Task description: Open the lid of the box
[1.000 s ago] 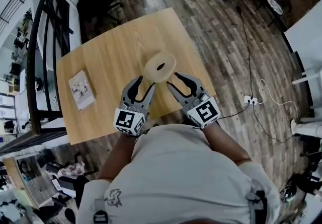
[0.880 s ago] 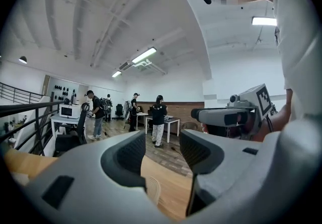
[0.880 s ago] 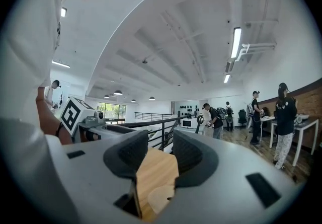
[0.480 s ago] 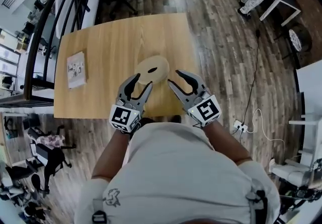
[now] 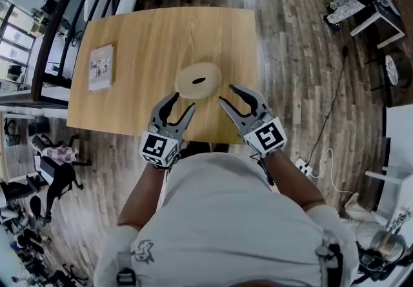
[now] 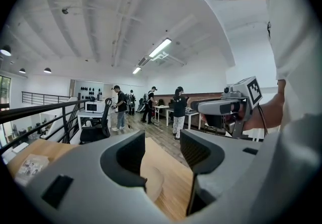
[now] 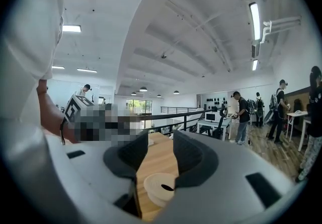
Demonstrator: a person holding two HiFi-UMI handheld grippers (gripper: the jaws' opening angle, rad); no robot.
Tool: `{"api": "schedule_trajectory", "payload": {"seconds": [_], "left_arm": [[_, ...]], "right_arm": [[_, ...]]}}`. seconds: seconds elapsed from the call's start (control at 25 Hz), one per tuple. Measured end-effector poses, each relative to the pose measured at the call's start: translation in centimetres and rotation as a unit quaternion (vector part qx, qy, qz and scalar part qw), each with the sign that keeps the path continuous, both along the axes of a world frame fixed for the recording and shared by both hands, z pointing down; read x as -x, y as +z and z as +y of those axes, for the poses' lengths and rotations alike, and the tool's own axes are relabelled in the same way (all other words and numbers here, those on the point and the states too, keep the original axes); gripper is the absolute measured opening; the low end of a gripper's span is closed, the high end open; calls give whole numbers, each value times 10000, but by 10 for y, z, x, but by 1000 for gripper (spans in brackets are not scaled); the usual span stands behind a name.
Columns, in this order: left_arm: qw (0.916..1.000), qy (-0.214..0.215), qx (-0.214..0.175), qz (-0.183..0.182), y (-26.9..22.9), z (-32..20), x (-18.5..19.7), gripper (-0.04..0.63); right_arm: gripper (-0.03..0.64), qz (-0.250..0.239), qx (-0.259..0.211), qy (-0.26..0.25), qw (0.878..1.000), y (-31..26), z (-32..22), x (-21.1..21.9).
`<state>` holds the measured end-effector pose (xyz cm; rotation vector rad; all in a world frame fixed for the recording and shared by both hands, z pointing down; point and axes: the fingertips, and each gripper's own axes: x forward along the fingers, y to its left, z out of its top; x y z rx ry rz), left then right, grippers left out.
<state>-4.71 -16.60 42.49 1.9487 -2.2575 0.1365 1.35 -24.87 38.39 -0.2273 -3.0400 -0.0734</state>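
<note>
**head view.** the box [image 5: 191,88], round and cream, stands on the tabletop [image 5: 148,34], right of its middle and nearer the near edge than the far one. its lid [image 5: 209,73], with a dark slot at the centre, is on. a booklet [image 5: 101,67] lies flat by the left edge, well apart from the box. we find the left gripper [image 5: 184,101] reaching in over the near edge, its tips just beside the box's near rim. the right gripper [image 5: 227,93] reaches in over the same edge, to the right of the box and a little apart from it. each leans slightly toward the box.

**left gripper view.** the jaws stand wide, with nothing pressed between them. part of the box [image 6: 152,183] shows low in the gap, beyond the pads. the right gripper appears at the right, held about level.

**right gripper view.** the jaws again stand wide and hold nothing. we see the box [image 7: 160,193] on the wood in the gap, beyond the pads and untouched, lid closed.
</note>
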Motion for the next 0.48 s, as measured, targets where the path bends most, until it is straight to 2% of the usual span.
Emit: {"api": "schedule_trajectory", "payload": {"seconds": [0.32, 0.48], "left_arm": [[9995, -219, 112, 209, 25, 3, 25, 209], [9993, -120, 336, 100, 43, 8, 31, 210]], "right_arm": [[164, 434, -20, -170, 9989, 30, -9, 13], [164, 691, 40, -228, 9973, 49, -8, 21]]}}
